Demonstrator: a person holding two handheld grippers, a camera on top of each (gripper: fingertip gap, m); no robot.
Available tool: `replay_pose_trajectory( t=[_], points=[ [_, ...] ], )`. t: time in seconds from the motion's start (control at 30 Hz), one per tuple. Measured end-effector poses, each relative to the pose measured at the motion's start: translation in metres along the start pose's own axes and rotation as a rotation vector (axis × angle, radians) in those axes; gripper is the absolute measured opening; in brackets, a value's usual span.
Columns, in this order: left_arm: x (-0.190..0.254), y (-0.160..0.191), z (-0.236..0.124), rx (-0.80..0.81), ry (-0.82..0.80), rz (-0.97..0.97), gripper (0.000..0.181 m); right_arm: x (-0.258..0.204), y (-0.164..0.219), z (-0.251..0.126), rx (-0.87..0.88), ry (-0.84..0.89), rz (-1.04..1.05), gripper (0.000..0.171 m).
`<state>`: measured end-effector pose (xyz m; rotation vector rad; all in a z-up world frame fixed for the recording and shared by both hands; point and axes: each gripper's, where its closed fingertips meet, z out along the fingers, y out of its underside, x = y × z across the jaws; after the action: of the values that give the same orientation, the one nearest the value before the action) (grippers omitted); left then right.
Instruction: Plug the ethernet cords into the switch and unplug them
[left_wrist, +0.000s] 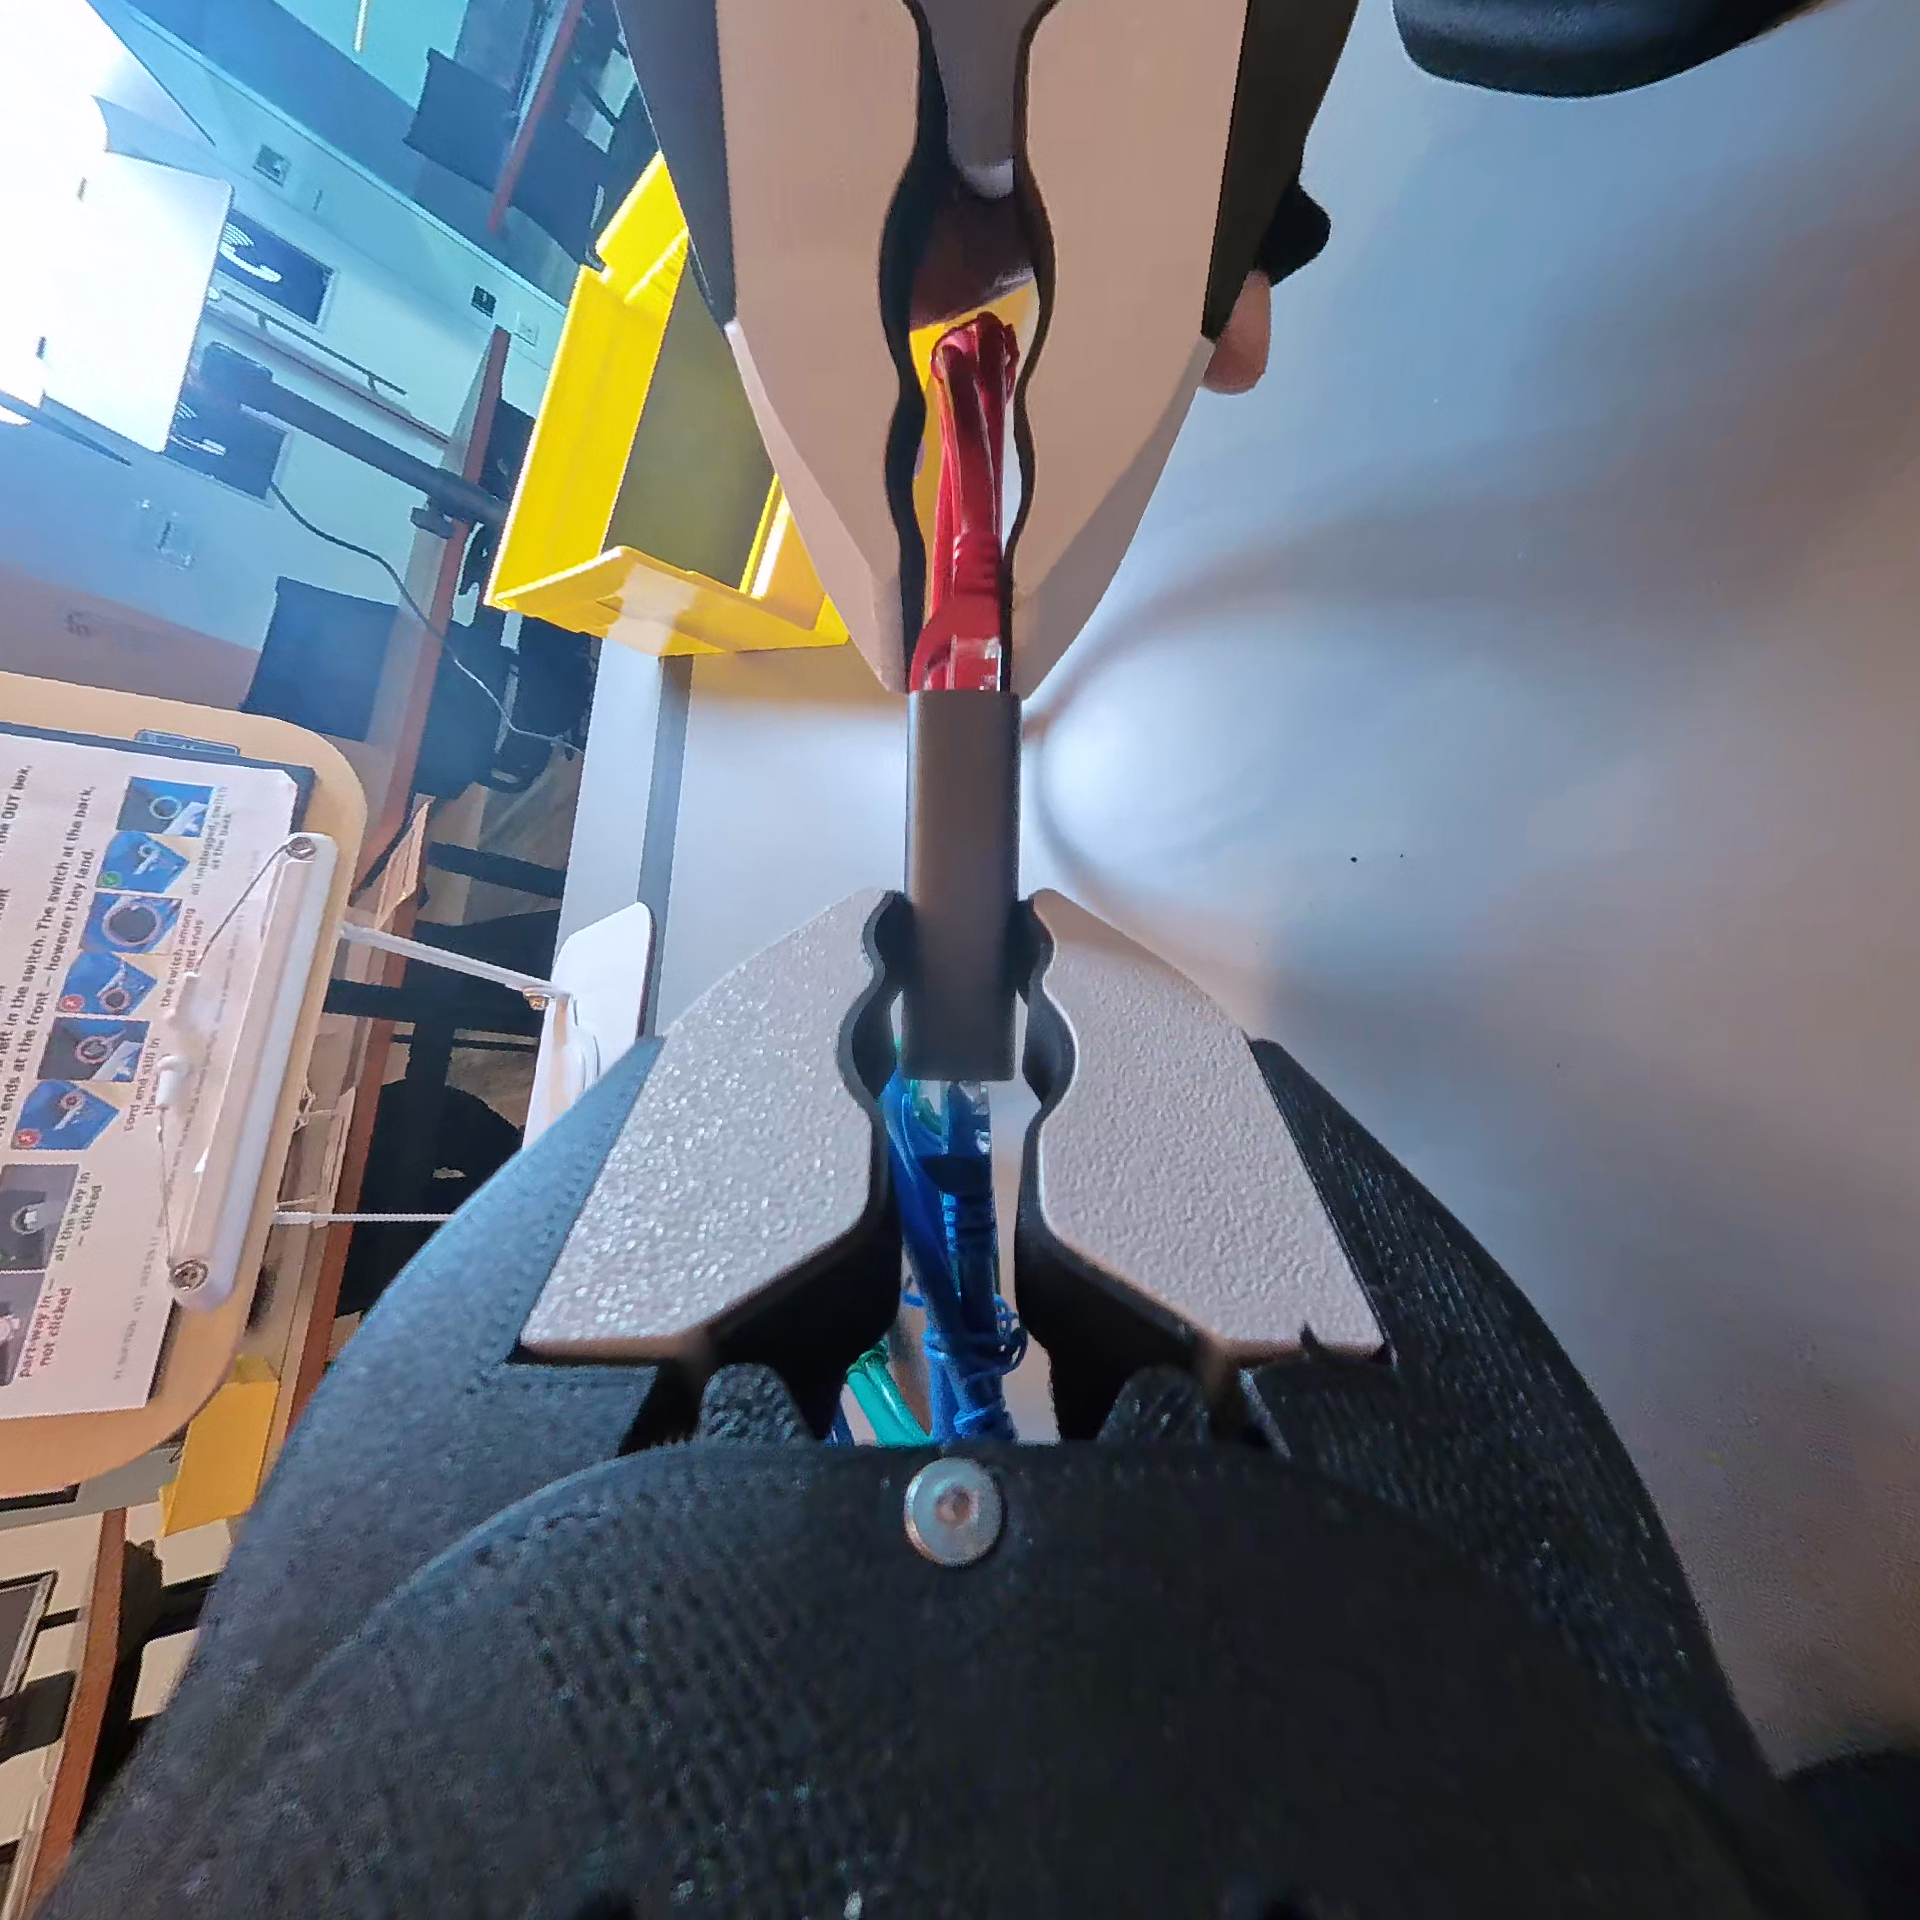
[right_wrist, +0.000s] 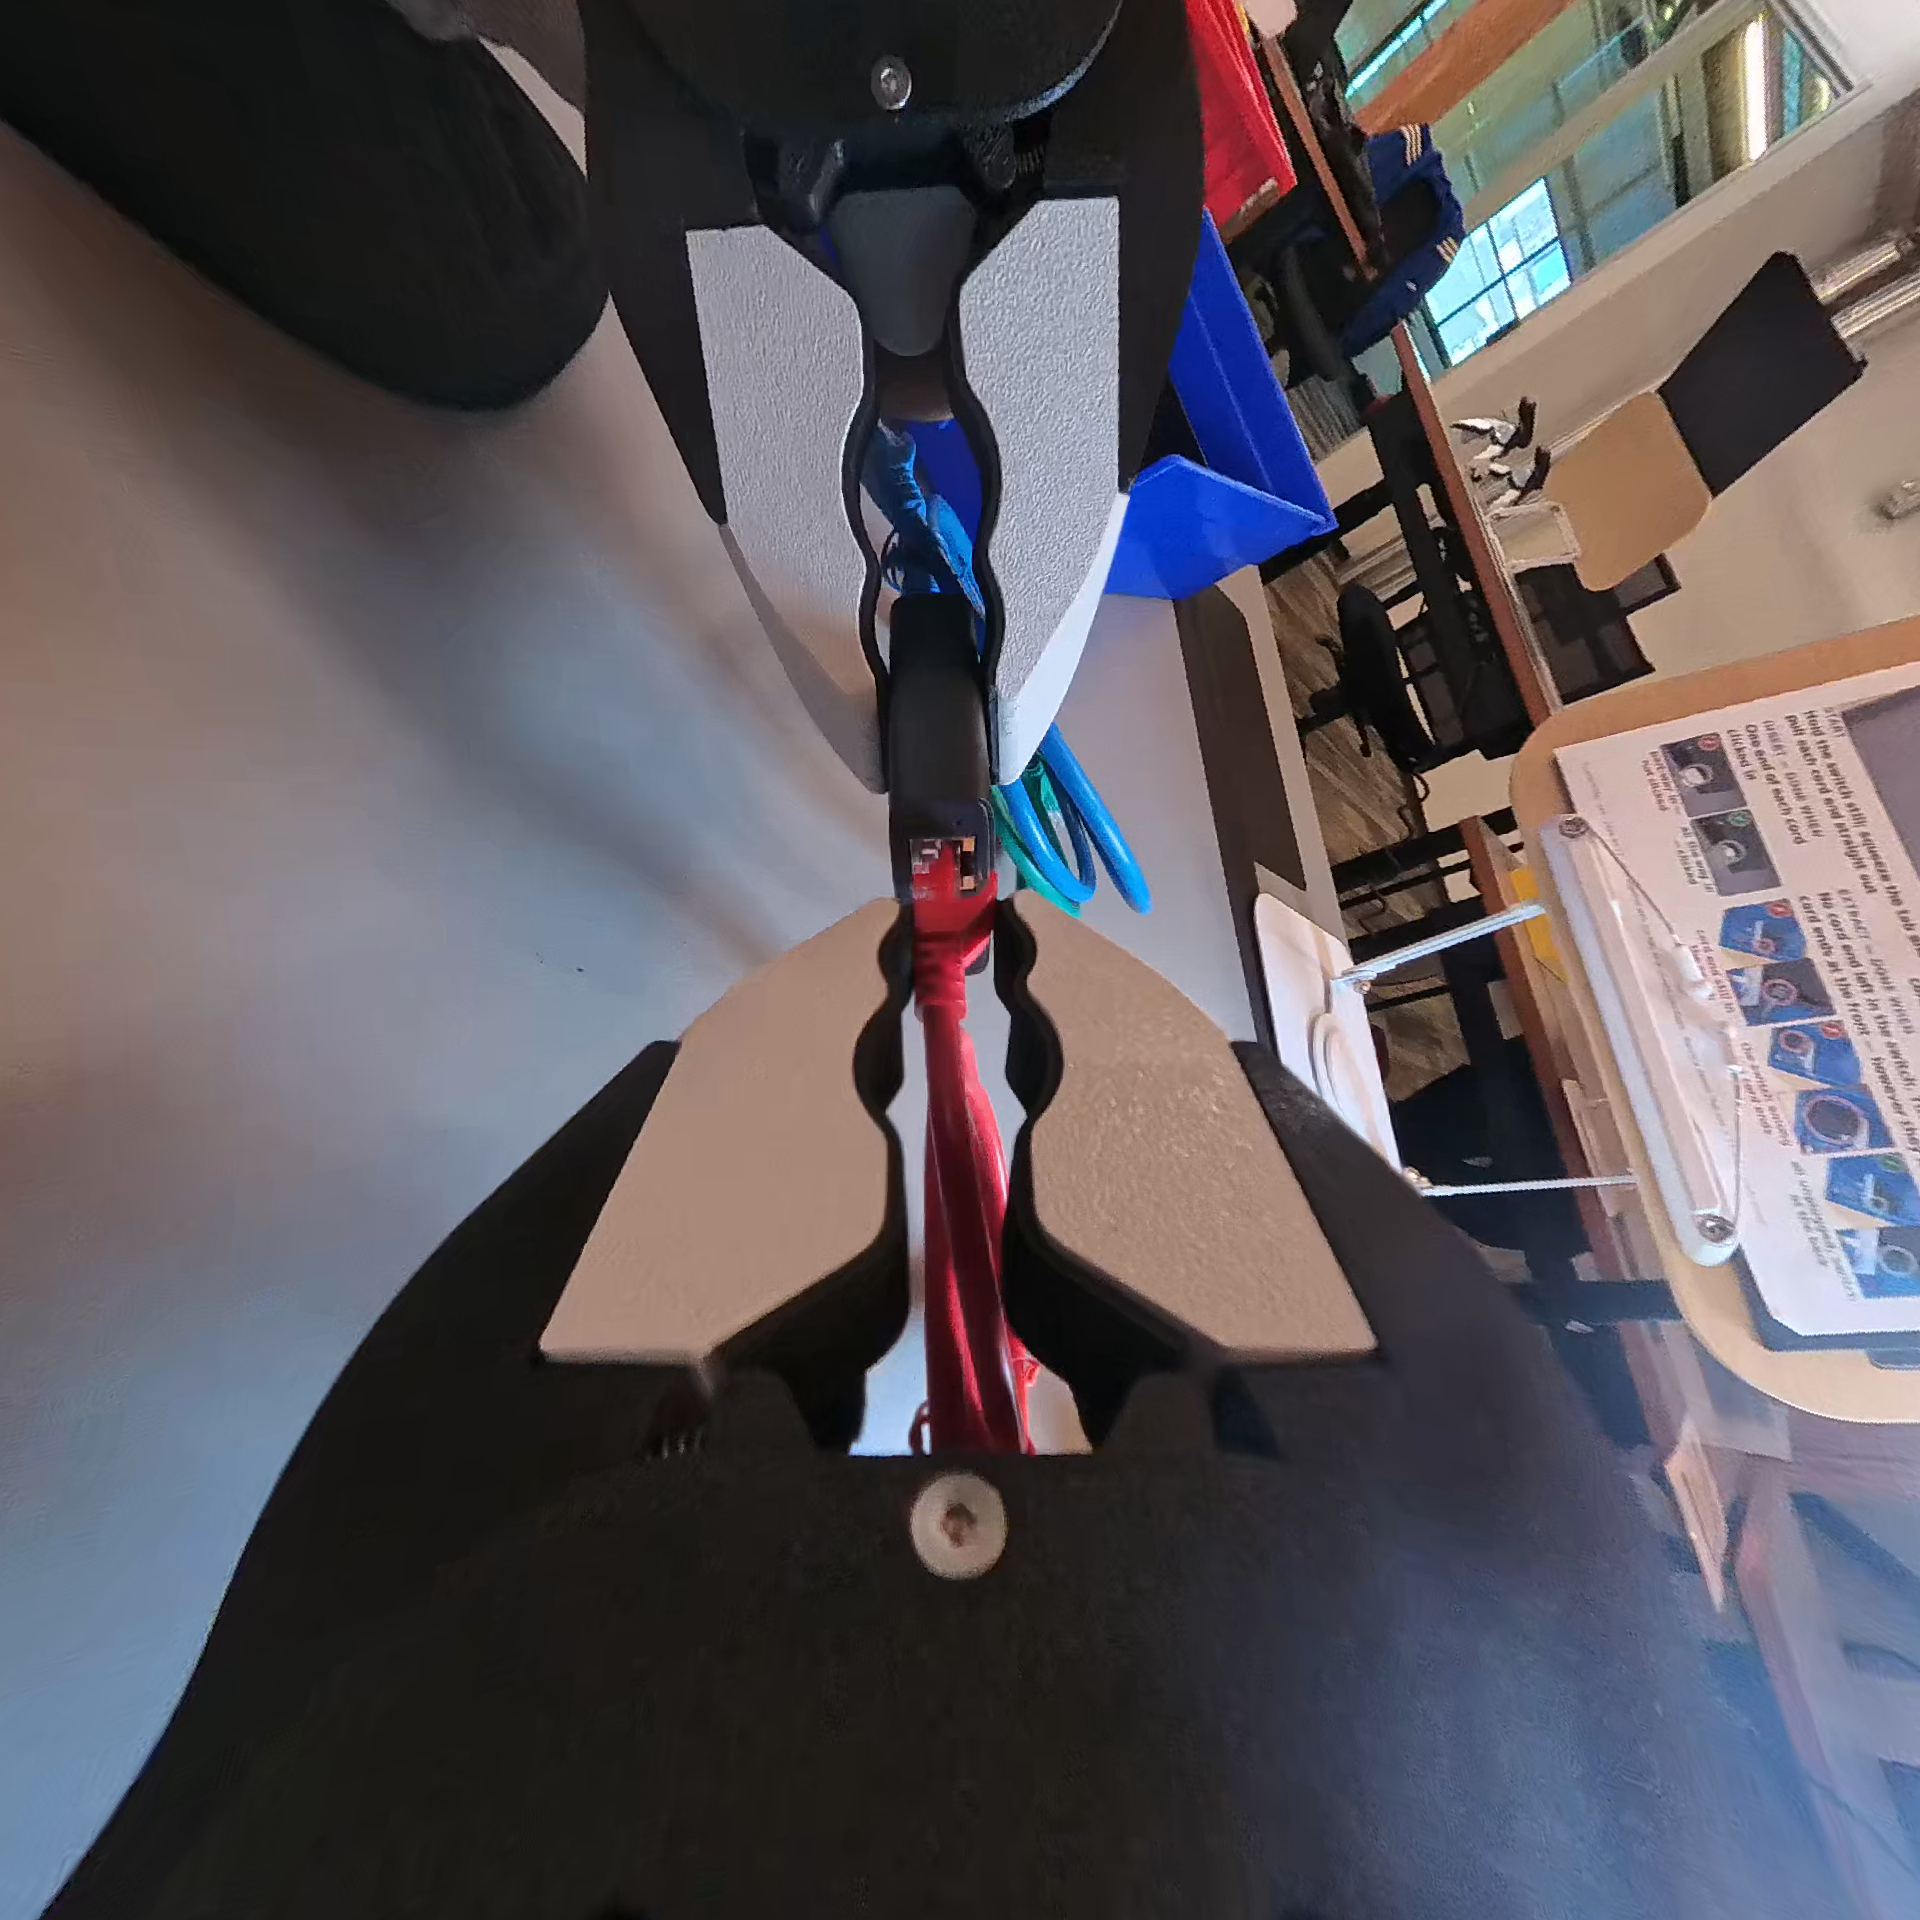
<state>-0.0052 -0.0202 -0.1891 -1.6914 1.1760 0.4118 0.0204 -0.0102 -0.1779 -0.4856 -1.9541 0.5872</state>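
Observation:
In the left wrist view my left gripper (left_wrist: 961, 914) is shut on a small dark grey switch (left_wrist: 961, 831) and holds it above the white table. A blue cord (left_wrist: 961, 1195) runs from the switch's near end back between my fingers. My right gripper (left_wrist: 958, 675) faces it, shut on a red cord (left_wrist: 971, 488) whose plug (left_wrist: 961, 655) meets the switch's far end. In the right wrist view my right gripper (right_wrist: 953, 914) is shut on the red cord (right_wrist: 961, 1143), its plug (right_wrist: 940, 868) at the port of the switch (right_wrist: 935, 717). I cannot tell whether it is fully seated.
A yellow bin (left_wrist: 623, 436) stands beyond the switch in the left wrist view, a blue bin (right_wrist: 1226, 499) in the right wrist view. Blue and green cord loops (right_wrist: 1070, 842) hang beside the switch. A printed sheet on a stand (right_wrist: 1766, 987) sits off the table edge. Both grippers' tips are close together, under 4 cm apart.

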Motion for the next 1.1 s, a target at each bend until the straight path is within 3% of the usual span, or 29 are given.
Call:
replay_pose_trajectory(
  t=[0.33, 0.6, 0.9, 1.1],
  points=[
    [0.01, 0.003, -0.001, -0.013, 0.098, -0.049, 0.021, -0.011, -0.005, 0.0, -0.004, -0.019, -0.114, 0.013],
    [0.027, 0.015, 0.002, -0.064, 0.19, 0.02, 0.022, -0.032, -0.002, 0.007, -0.051, -0.083, -0.237, 0.014],
    [0.033, 0.011, 0.005, -0.019, 0.222, 0.013, 0.022, -0.037, -0.003, 0.0, -0.006, -0.177, -0.15, 0.014],
    [0.037, 0.007, 0.006, 0.037, 0.281, -0.114, 0.022, -0.038, -0.004, -0.004, 0.02, -0.21, -0.053, 0.013]
  ],
)
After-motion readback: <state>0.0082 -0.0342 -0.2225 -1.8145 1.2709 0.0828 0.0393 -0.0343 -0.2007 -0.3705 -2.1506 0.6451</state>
